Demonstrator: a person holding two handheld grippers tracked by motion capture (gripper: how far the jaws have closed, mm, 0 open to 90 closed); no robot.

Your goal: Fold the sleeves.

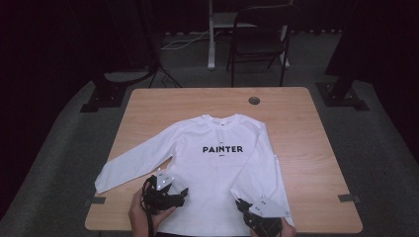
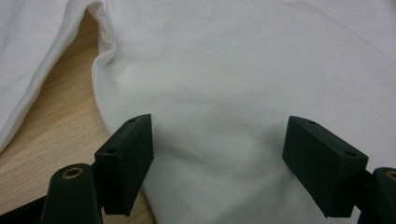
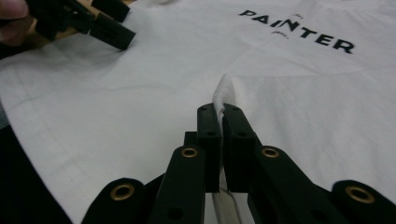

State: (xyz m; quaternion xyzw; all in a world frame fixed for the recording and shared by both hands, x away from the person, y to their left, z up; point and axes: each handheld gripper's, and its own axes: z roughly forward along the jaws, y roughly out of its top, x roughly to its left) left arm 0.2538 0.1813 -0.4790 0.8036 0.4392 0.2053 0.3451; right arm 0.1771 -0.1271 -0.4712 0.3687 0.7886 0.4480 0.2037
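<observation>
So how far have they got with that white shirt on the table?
Barely started. Done: the white long-sleeved PAINTER shirt lies spread flat, face up, on the light wooden table, sleeves out. In hand: the right claw has pinched a fold of fabric near the hem, while the left claw sits open over the shirt's lower edge, gripping nothing. Left: probably all the folding, since no fold is visible yet.

Your widest free room lies on the bare table (image 1: 296, 123) to the right of the shirt (image 1: 222, 168) and along its far edge, near a small round hole (image 1: 254, 100). On the left, the spread sleeve (image 1: 133, 163) crosses the wood. A folding chair (image 1: 259, 39) stands beyond the table, well apart.
</observation>
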